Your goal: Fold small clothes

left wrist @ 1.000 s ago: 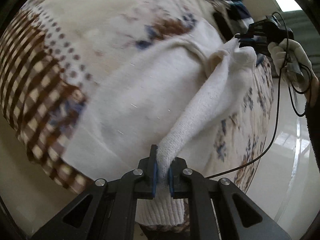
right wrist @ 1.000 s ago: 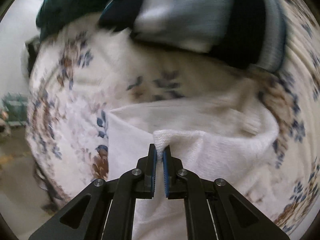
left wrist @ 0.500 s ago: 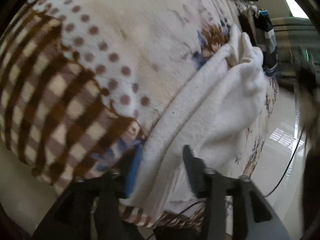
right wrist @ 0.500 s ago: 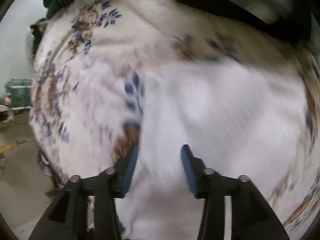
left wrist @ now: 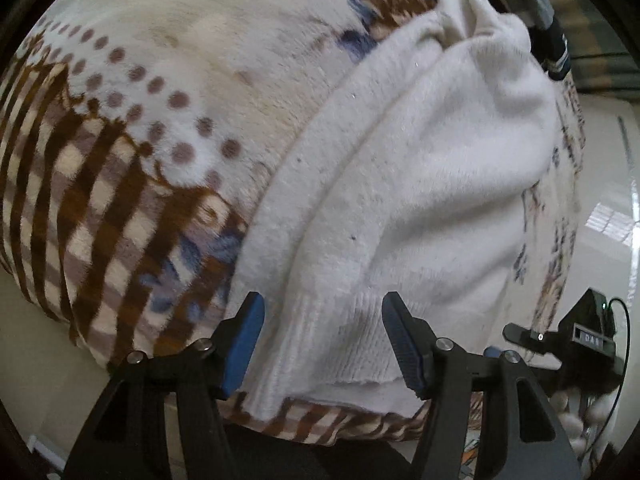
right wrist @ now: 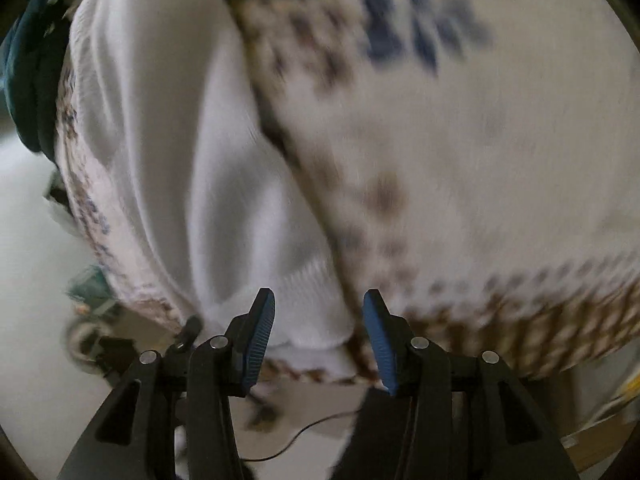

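A white knit garment lies folded lengthwise on a patterned blanket, its ribbed hem at the near edge. My left gripper hovers over that hem; its jaws are opening and the pads stand clear of the cloth. In the right wrist view, blurred by motion, the same garment runs up the left side. My right gripper is open over its ribbed end, with neither pad touching. Part of the right gripper shows at the lower right of the left wrist view.
Dark teal clothes are piled at the far end of the blanket, and a dark striped garment lies beyond the white one. The glossy pale floor surrounds the blanket-covered surface. A thin black cable trails on the floor below.
Both grippers have let go of the white garment and opened. The lifted fold now lies flat. The right gripper swung from the far end to the near hem beside the left.
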`<state>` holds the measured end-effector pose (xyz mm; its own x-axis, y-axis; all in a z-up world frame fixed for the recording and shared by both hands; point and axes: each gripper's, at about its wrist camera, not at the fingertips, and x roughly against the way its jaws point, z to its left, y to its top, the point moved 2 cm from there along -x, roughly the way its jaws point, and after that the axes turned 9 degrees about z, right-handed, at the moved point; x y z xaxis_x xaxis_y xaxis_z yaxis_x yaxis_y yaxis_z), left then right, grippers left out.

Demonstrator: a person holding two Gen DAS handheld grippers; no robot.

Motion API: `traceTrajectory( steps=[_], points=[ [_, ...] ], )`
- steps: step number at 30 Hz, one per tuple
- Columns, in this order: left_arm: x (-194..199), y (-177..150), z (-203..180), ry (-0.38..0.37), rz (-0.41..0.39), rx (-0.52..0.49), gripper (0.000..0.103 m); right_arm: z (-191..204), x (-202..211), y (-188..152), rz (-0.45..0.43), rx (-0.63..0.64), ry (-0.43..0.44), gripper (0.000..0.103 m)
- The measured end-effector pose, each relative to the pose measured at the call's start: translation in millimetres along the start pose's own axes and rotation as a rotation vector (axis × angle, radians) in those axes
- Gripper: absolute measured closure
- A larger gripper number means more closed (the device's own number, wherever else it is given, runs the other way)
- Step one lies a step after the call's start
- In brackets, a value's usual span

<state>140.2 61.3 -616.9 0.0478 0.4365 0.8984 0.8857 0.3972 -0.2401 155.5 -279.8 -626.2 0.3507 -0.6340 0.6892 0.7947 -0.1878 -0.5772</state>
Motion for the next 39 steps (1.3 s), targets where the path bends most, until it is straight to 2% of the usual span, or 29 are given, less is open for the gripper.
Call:
traceTrajectory(
  steps=[2, 5, 7, 8, 10, 12, 14, 16, 17, 19, 24, 26, 29, 33, 34, 36, 37, 38, 39],
  points=[
    [-2.3, 0.9, -4.8, 0.029, 0.003, -0.019, 0.044, -13.8, -15.7, -8.5, 0.007, -0.048, 0.082, 0.054],
    [-6.5, 2.9, -13.4, 0.068, 0.012, -0.047, 0.044, -31.4, -36.6, -14.6, 0.006, -0.135, 0.157, 0.055],
    [-9.7, 4.9, -18.2, 0.092, 0.010, -0.070, 0.044, -40.2, -46.6, -18.8, -0.005, -0.184, 0.215, 0.080],
    [-11.9, 4.9, -20.4, 0.103, 0.008, -0.078, 0.047, -44.0, -49.6, -22.8, -0.018, -0.198, 0.212, 0.095],
    [-12.9, 3.5, -21.2, 0.112, 0.008, -0.097, 0.047, -52.8, -45.4, -32.4, -0.063, -0.212, 0.213, 0.097],
    [-13.2, 0.3, -23.0, 0.130, 0.004, -0.128, 0.061, -56.7, -41.2, -49.0, -0.094, -0.204, 0.151, 0.099],
    [-10.5, -0.4, -23.9, 0.137, 0.004, -0.157, 0.083, -60.0, -43.1, -67.8, -0.106, -0.205, 0.092, 0.099],
    [-6.8, 1.3, -22.4, 0.124, 0.010, -0.183, 0.097, -60.3, -49.3, -87.3, -0.111, -0.184, 0.035, 0.100],
    [-4.0, 1.7, -21.6, 0.118, 0.010, -0.194, 0.098, -58.3, -52.4, -93.8, -0.111, -0.170, 0.012, 0.100],
    [10.2, 1.5, -13.4, 0.106, -0.005, -0.204, 0.098, -54.1, -57.4, -103.7, -0.111, -0.144, -0.026, 0.100],
    [58.4, -0.6, 2.8, -0.008, -0.064, -0.150, 0.099, -39.8, -64.3, -118.8, -0.109, -0.129, -0.089, 0.101],
    [66.4, -0.8, 10.0, -0.011, -0.061, -0.149, 0.099, -33.2, -66.9, -123.6, -0.113, -0.129, -0.103, 0.101],
    [54.9, 1.3, 22.2, 0.010, -0.032, -0.153, 0.099, -14.4, -84.8, -131.6, -0.098, -0.130, -0.124, 0.101],
    [7.0, 12.1, 55.1, 0.023, 0.072, -0.118, 0.098, 0.9, -126.6, -136.1, -0.083, -0.120, -0.207, 0.101],
    [-1.1, 14.2, 58.3, 0.007, 0.105, -0.117, 0.095, 5.2, -136.2, -131.7, -0.098, -0.106, -0.246, 0.101],
    [0.9, 21.3, 59.6, -0.014, 0.132, -0.104, 0.091, 14.0, -157.2, -118.0, -0.055, -0.063, -0.277, 0.099],
    [8.7, 23.1, 57.7, -0.020, 0.141, -0.113, 0.083, 17.2, -159.8, -111.4, -0.043, -0.064, -0.281, 0.098],
    [19.0, 24.0, 54.1, 0.001, 0.144, -0.131, 0.069, 22.0, -158.9, -107.7, -0.037, -0.067, -0.269, 0.093],
    [30.8, 24.4, 50.7, 0.019, 0.135, -0.155, 0.064, 26.9, -156.3, -104.9, -0.021, -0.060, -0.240, 0.085]
  ],
)
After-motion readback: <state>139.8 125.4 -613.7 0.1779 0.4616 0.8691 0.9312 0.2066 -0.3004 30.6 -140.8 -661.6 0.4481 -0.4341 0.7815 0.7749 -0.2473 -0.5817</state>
